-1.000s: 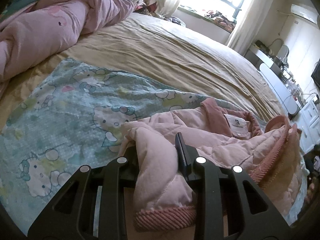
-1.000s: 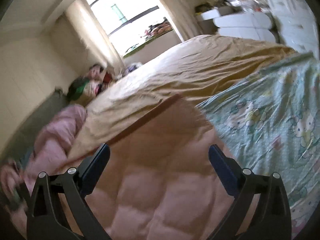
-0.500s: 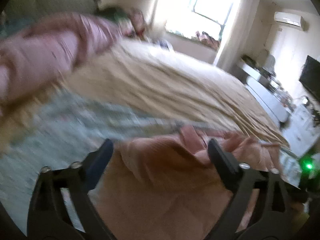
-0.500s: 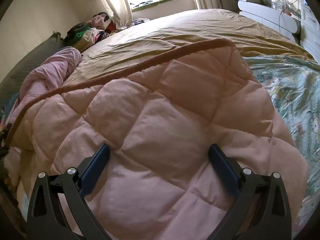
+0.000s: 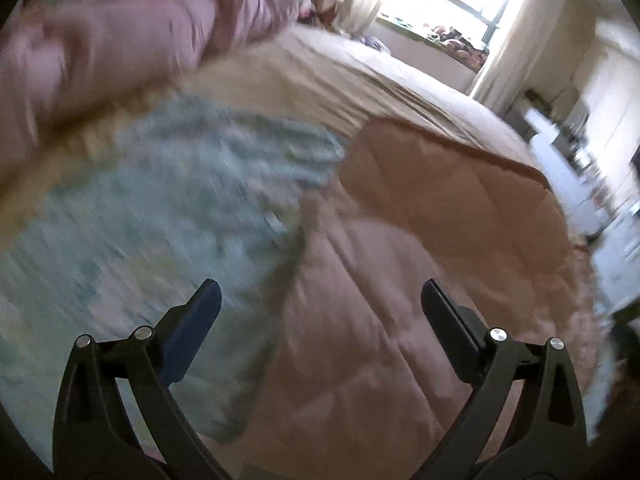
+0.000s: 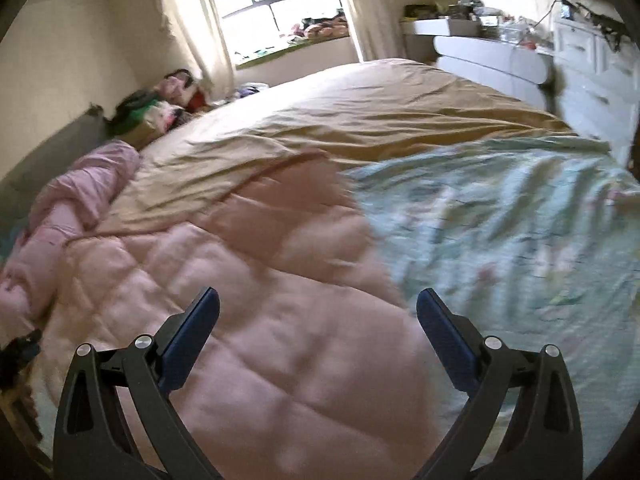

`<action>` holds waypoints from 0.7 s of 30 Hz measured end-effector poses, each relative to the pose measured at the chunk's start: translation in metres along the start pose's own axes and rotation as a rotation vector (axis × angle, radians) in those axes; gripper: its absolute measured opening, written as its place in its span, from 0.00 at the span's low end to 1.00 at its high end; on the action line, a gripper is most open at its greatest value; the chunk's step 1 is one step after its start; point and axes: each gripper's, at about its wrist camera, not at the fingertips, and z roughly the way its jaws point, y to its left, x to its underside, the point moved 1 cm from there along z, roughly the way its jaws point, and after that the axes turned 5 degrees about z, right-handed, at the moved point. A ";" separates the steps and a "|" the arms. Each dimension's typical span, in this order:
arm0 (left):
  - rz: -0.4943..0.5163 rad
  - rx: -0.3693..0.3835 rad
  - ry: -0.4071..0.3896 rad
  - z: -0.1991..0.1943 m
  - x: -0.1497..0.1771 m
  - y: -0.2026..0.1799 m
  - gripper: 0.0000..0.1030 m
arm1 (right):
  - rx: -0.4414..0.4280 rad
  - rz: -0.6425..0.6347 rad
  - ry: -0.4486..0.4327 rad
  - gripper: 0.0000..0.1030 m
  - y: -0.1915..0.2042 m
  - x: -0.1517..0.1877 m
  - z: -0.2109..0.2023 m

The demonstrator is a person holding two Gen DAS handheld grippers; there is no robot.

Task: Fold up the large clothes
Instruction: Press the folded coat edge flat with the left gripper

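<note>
A pink quilted jacket (image 5: 400, 280) lies spread on the bed, its back side up, partly over a pale green cartoon-print blanket (image 5: 160, 208). My left gripper (image 5: 318, 304) is open and empty above the jacket's left edge. The left wrist view is blurred by motion. In the right wrist view the jacket (image 6: 260, 320) fills the lower left and the green blanket (image 6: 500, 220) lies to its right. My right gripper (image 6: 318, 308) is open and empty above the jacket.
A tan sheet (image 6: 380, 120) covers the far part of the bed. A rolled pink duvet (image 6: 72, 208) lies along the left side; it also shows in the left wrist view (image 5: 120, 40). Clothes (image 6: 160, 108) are piled by the window. White drawers (image 6: 500, 56) stand to the right.
My left gripper let go of the jacket's cuff and opened a second ago. Both grippers have swung over the jacket, which now lies flat with its back up.
</note>
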 end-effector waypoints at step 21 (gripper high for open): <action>0.120 -0.014 -0.104 0.010 -0.031 -0.024 0.16 | -0.006 0.050 -0.008 0.22 0.002 -0.034 0.039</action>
